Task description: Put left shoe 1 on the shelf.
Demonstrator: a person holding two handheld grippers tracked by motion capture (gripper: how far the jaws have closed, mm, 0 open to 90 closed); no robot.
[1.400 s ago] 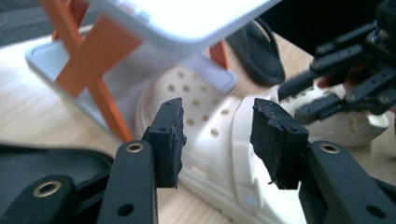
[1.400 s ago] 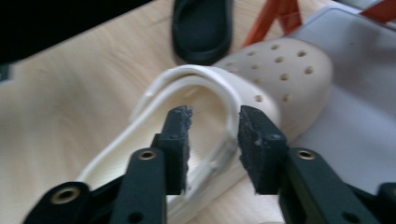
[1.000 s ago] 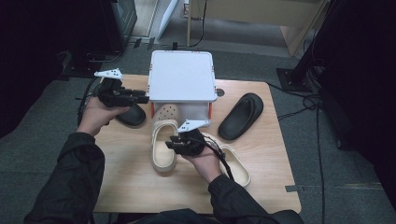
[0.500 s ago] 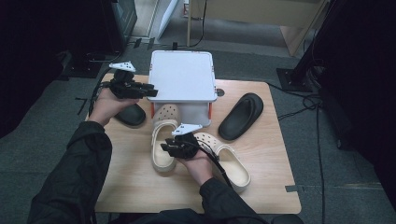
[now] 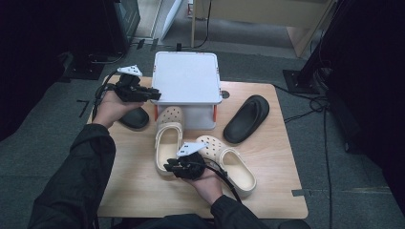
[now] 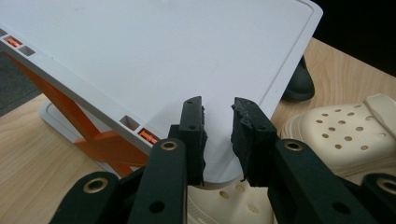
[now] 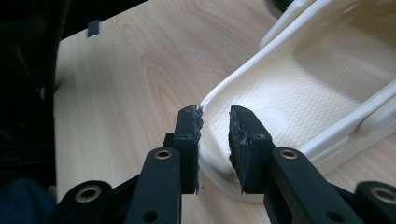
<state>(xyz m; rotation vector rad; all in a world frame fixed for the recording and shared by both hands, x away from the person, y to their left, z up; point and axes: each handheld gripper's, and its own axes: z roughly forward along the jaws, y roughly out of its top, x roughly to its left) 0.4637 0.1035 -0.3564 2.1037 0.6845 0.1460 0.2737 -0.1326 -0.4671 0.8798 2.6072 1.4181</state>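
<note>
A pale wood-grain table (image 5: 143,191) stands on grey carpet, dark room around; on it a smooth white box (image 5: 186,78) with orange braces, two matte black slides, two perforated cream clogs. The left gripper (image 6: 218,119), jaws just closing on nothing, hovers at the box's lid corner; the right gripper (image 7: 215,122), also closing, straddles the heel rim of the left clog (image 7: 299,88), pads apparently not yet pressing.
</note>
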